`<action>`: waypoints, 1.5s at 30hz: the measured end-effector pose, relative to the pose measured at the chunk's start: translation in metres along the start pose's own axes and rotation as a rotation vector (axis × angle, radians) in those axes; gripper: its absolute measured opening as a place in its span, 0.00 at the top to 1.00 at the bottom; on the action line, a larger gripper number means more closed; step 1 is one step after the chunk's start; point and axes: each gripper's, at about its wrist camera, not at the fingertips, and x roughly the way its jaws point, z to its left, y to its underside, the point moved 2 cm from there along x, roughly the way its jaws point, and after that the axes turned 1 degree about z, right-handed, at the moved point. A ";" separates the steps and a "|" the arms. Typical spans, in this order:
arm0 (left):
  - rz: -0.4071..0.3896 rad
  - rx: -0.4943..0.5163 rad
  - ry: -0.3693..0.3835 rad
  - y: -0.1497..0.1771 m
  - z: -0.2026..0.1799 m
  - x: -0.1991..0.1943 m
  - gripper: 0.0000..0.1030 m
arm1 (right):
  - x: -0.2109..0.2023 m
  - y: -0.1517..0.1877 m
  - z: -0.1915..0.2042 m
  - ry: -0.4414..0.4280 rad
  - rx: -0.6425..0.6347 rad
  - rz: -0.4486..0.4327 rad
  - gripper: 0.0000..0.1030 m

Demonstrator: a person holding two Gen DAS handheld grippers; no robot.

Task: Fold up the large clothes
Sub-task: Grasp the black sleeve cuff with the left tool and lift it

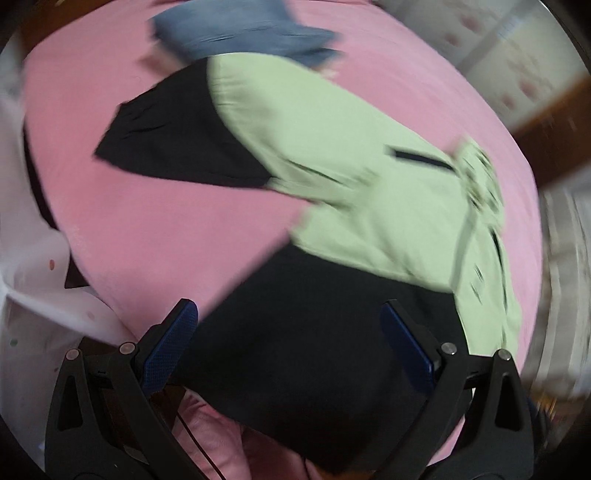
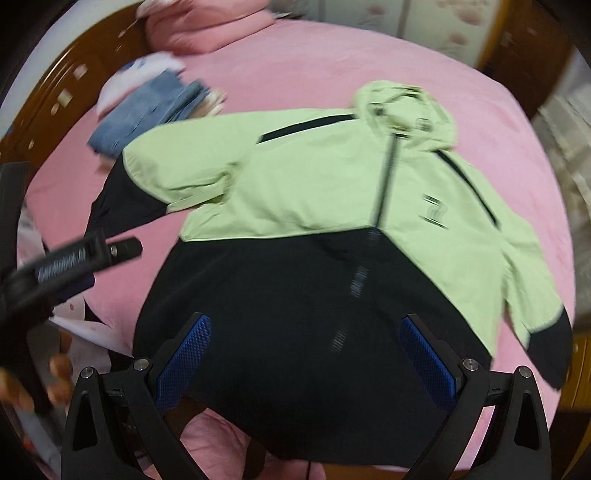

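Observation:
A light-green and black hooded jacket (image 2: 295, 192) lies spread flat, front up, on a pink bed sheet (image 2: 332, 55), hood at the far side, sleeves out to both sides. It also shows in the left wrist view (image 1: 351, 166). My right gripper (image 2: 304, 325) is open and empty, just above the black hem. My left gripper (image 1: 288, 314) is open and empty, over the hem's left part; it appears from outside in the right wrist view (image 2: 85, 258) at the left, above the sheet. Both views are blurred.
Folded blue jeans (image 2: 147, 110) lie beyond the left sleeve, also in the left wrist view (image 1: 240, 29). A pink pillow (image 2: 210, 26) sits at the far left. A wooden headboard (image 2: 48, 103) runs along the left; a white dotted cloth (image 1: 33, 295) hangs at the near-left edge.

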 end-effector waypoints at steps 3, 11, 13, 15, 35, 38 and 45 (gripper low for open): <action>-0.006 -0.116 -0.046 -0.042 0.054 0.033 0.05 | 0.036 -0.025 0.043 -0.013 -0.049 0.006 0.00; 0.023 -0.317 -0.194 -0.121 0.163 0.106 0.11 | 0.130 -0.093 0.123 -0.075 -0.023 0.010 0.00; 0.051 -0.345 -0.204 -0.139 0.184 0.125 0.18 | 0.155 -0.111 0.134 -0.081 0.015 0.011 0.00; 0.064 -0.365 -0.224 -0.155 0.203 0.142 0.19 | 0.177 -0.126 0.145 -0.090 0.058 0.030 0.00; 0.039 -0.341 -0.237 -0.194 0.269 0.197 0.17 | 0.290 -0.200 0.206 -0.082 0.096 0.200 0.00; 0.052 -0.345 -0.245 -0.191 0.261 0.199 0.18 | 0.298 -0.212 0.215 -0.089 0.107 0.199 0.00; 0.011 -0.288 -0.355 -0.194 0.257 0.191 0.73 | 0.310 -0.232 0.230 -0.116 0.139 0.187 0.00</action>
